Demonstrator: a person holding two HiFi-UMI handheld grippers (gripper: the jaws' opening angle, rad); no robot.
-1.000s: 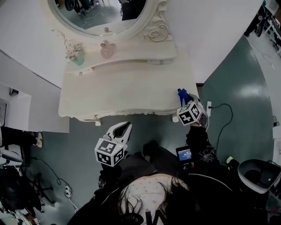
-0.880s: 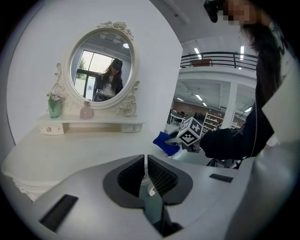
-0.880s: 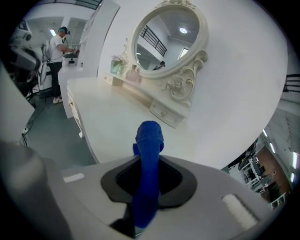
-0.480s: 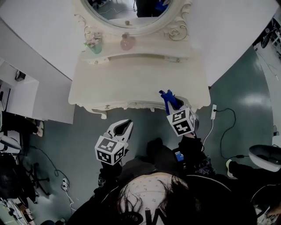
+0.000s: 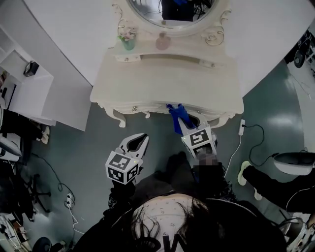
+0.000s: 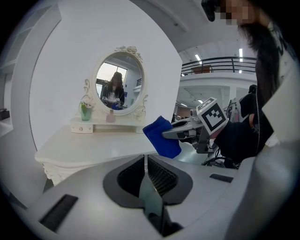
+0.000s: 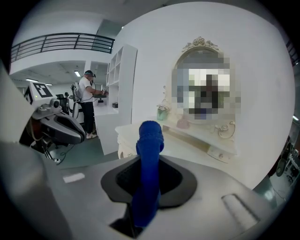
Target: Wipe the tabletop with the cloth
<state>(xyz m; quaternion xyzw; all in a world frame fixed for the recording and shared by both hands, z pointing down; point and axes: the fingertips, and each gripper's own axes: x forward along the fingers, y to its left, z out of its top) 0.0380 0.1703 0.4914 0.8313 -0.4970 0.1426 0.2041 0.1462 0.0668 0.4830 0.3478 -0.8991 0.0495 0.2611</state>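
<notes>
A white dressing table (image 5: 167, 81) stands in front of me, its top bare in the middle. My right gripper (image 5: 184, 125) is shut on a blue cloth (image 5: 176, 114) and holds it at the table's front edge, near the middle. In the left gripper view the cloth (image 6: 161, 136) hangs from those jaws beside the tabletop (image 6: 93, 143), seemingly off the surface. In the right gripper view the cloth (image 7: 149, 173) sticks up between the pads. My left gripper (image 5: 136, 141) hovers over the floor, short of the table, its jaws shut on nothing (image 6: 146, 161).
An oval mirror (image 5: 177, 12), a green vase (image 5: 128, 43) and a pink bottle (image 5: 162, 42) sit on the table's back shelf. A white shelf unit (image 5: 29, 93) stands to the left. A power strip with cable (image 5: 241, 128) lies on the floor at right. A person (image 7: 86, 101) stands far off.
My right gripper has carried the blue cloth leftward from the table's front right corner to the middle of the front edge. The left gripper has barely moved.
</notes>
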